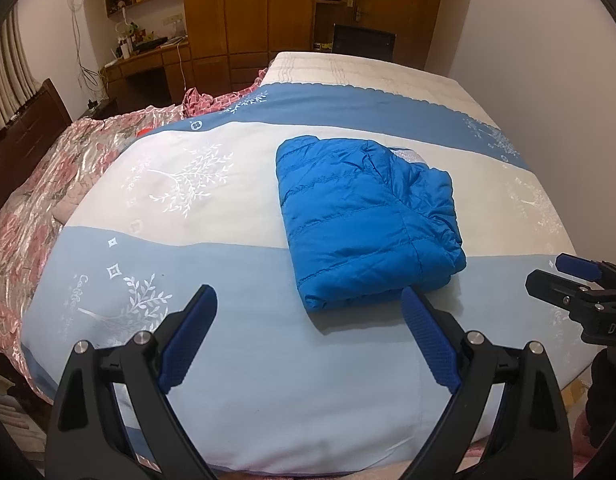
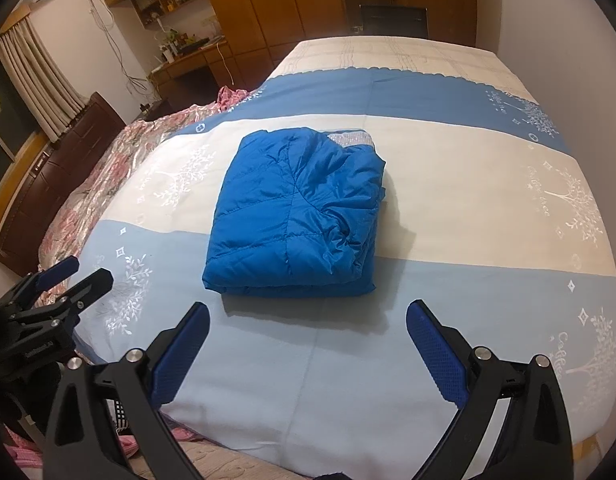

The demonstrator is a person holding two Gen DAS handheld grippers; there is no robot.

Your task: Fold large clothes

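Fingers of the left gripper (image 1: pixel 308 312) and right gripper (image 2: pixel 308 328) stood wide and empty, low over the near bed (image 2: pixel 308 380) edge. Just beyond their tips lay the jacket (image 2: pixel 295 216), folded into a compact square, untouched, probably because the folding looked finished.

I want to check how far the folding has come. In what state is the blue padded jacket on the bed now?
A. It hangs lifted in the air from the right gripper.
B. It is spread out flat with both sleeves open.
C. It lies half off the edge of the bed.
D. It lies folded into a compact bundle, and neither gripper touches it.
D: the blue padded jacket rests as a compact folded bundle on the bed cover, while the left gripper and right gripper are both open, short of it.
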